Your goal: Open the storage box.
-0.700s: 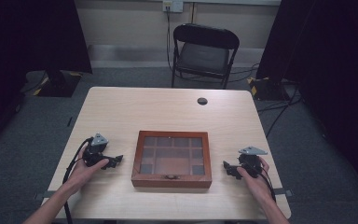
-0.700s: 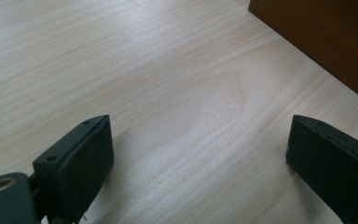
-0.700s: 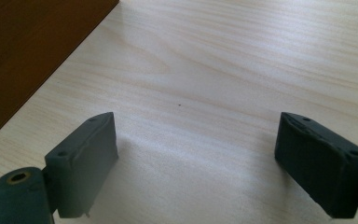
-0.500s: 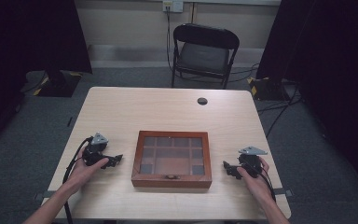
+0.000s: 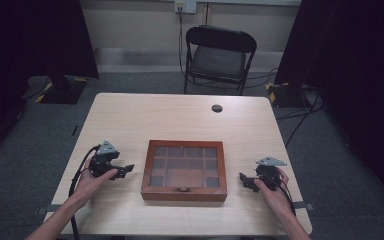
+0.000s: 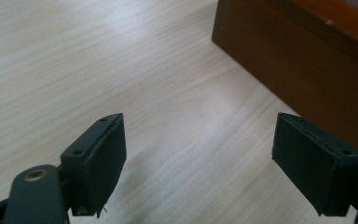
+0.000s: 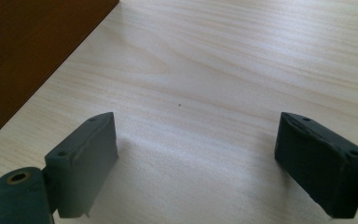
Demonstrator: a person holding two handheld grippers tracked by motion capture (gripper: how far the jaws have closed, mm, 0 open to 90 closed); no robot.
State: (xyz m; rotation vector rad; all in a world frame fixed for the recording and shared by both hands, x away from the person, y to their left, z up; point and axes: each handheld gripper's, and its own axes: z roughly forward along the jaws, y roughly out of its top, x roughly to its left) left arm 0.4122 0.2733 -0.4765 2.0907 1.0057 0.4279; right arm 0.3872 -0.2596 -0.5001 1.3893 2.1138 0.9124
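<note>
A wooden display box with a glass lid over its compartments lies on the light wood table, nearer the person's edge. The left gripper rests just left of the box, jaws spread wide with nothing between them. The right gripper sits just right of the box, likewise gaping and empty, both pointing toward it.

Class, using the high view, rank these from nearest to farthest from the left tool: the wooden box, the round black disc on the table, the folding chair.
1. Wooden box, just to the right of the left tool.
2. Round black disc, toward the table's far edge.
3. Folding chair, on the floor beyond the table.
</note>
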